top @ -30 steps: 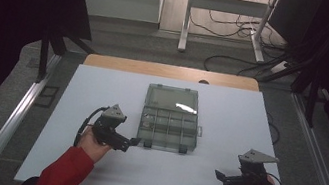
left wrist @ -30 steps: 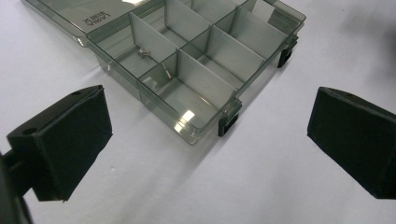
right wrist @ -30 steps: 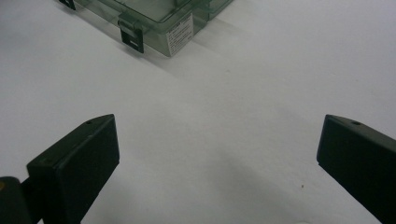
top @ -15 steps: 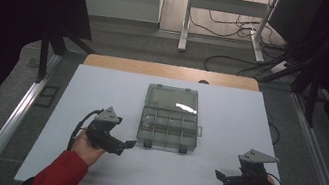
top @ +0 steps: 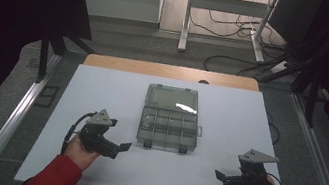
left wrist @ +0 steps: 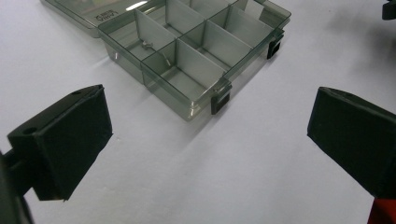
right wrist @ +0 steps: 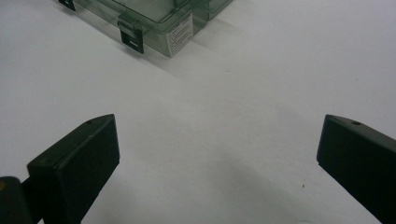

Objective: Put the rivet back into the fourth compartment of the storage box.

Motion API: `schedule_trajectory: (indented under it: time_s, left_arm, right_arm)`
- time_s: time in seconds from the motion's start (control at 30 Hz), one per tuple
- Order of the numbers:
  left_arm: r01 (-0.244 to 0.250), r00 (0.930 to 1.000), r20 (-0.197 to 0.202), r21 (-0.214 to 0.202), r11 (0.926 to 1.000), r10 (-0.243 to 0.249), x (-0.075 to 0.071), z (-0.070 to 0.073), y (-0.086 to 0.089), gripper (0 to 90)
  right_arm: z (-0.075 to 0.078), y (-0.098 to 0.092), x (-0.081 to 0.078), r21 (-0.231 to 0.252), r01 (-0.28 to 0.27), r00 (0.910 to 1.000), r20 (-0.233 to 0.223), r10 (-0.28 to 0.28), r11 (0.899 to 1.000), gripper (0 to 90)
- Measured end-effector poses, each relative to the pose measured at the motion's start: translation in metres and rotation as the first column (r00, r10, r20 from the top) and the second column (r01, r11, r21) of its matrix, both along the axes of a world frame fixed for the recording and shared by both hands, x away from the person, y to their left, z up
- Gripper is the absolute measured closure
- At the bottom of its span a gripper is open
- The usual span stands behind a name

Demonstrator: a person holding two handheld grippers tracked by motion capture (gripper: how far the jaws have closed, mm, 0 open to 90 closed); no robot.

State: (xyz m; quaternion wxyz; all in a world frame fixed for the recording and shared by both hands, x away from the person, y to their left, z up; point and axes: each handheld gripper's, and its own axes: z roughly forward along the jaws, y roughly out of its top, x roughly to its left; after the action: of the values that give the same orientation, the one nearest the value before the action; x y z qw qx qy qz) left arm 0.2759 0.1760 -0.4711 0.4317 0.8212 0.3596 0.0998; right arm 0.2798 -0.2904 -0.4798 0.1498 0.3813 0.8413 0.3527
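A smoky transparent compartment box lies open at the table's middle, its lid folded flat to the far side. In the left gripper view the box shows dividers and a small metal piece in one cell. My left gripper hovers open just left of the box's front corner, and its jaws stand wide apart with nothing between them. My right gripper is open near the front right of the table. Bare table lies between its jaws, and the box's corner sits farther off.
The white table top has a wooden strip along its far edge. Two black latches hang on the box's front wall. Metal rails run beside the table, and cables lie on the floor behind it.
My left gripper has drawn slightly back from the box, toward the person and to the left. The right gripper and the box have stayed in place.
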Motion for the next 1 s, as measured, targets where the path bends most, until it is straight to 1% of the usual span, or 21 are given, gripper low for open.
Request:
schedule_trajectory:
  time_s: [0.2,0.4,0.63,0.77,0.87,1.0]
  left_arm:
    - [-0.007,1.0000,0.005,-0.010,0.9999,0.007,-0.005,0.001,0.003,0.0]
    - [-0.014,0.9999,0.010,-0.003,0.9999,0.014,-0.011,0.000,0.008,0.0]
    - [-0.049,0.9987,0.017,0.016,0.9987,0.048,-0.020,-0.001,0.018,0.0]
    - [-0.063,0.9978,0.018,0.019,0.9978,0.063,-0.025,-0.002,0.024,0.0]
    - [-0.077,0.9969,0.017,0.031,0.9966,0.077,-0.029,-0.003,0.029,0.0]
    - [-0.095,0.9953,0.024,0.033,0.9950,0.094,-0.034,-0.003,0.035,0.0]
  right_arm:
    - [0.000,0.000,0.000,0.000,0.001,1.0000,0.000,-0.001,1.000,0.0]
    - [0.000,0.000,0.000,0.000,0.001,1.0000,0.001,-0.001,1.000,0.0]
    - [0.000,0.000,0.000,-0.002,0.000,1.0000,0.003,0.000,1.000,0.0]
    - [0.000,0.000,0.000,-0.002,0.002,1.0000,0.003,-0.002,1.000,0.0]
    - [0.000,0.000,0.000,-0.001,0.003,1.0000,0.003,-0.003,1.000,0.0]
    - [0.000,0.000,0.000,-0.003,0.002,1.0000,0.004,-0.002,1.000,0.0]
